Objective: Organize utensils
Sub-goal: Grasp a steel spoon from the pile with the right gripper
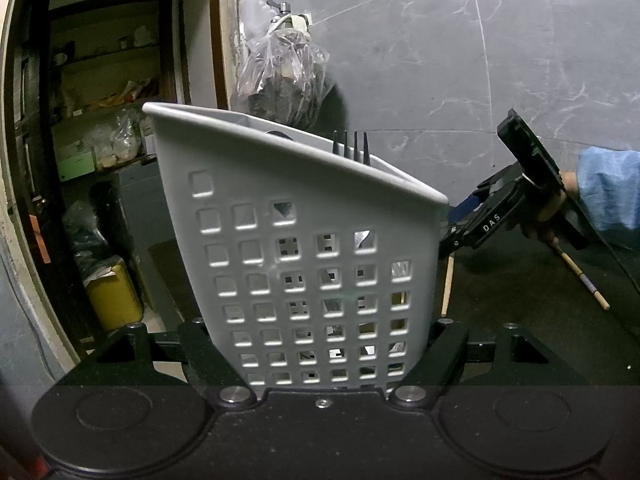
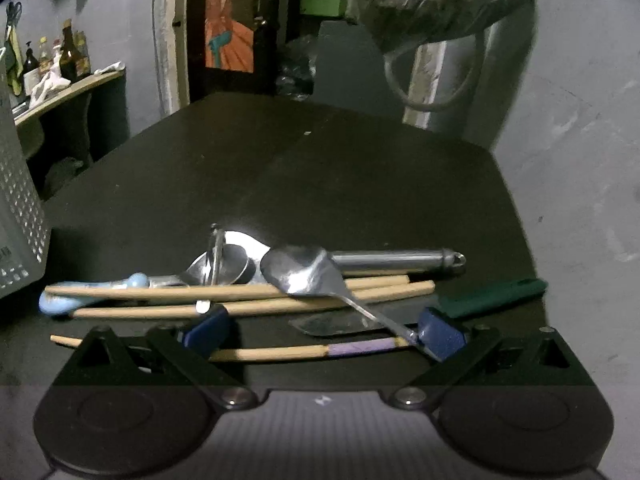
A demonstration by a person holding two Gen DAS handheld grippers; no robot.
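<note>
A grey perforated utensil basket (image 1: 304, 248) fills the left wrist view, tilted, with black fork tines (image 1: 352, 146) sticking out of its top. My left gripper (image 1: 326, 354) is shut on the basket's lower walls. My right gripper (image 2: 324, 334) is open, low over a pile of utensils on the dark table (image 2: 320, 180). In the pile lie a steel spoon (image 2: 304, 270), wooden chopsticks (image 2: 240, 292), a purple-banded chopstick (image 2: 312, 350), a blue-handled spoon (image 2: 92, 294), a green-handled knife (image 2: 492, 292) and a steel-handled tool (image 2: 396, 258). The spoon's handle touches the right blue pad (image 2: 440, 334).
The basket's edge (image 2: 20, 216) shows at the left of the right wrist view. A plastic bag (image 1: 280, 68) hangs on the grey marble wall behind. An open doorway with cluttered shelves (image 1: 104, 140) is at the left. Loose chopsticks (image 1: 584, 280) lie beside the right gripper (image 1: 460, 224).
</note>
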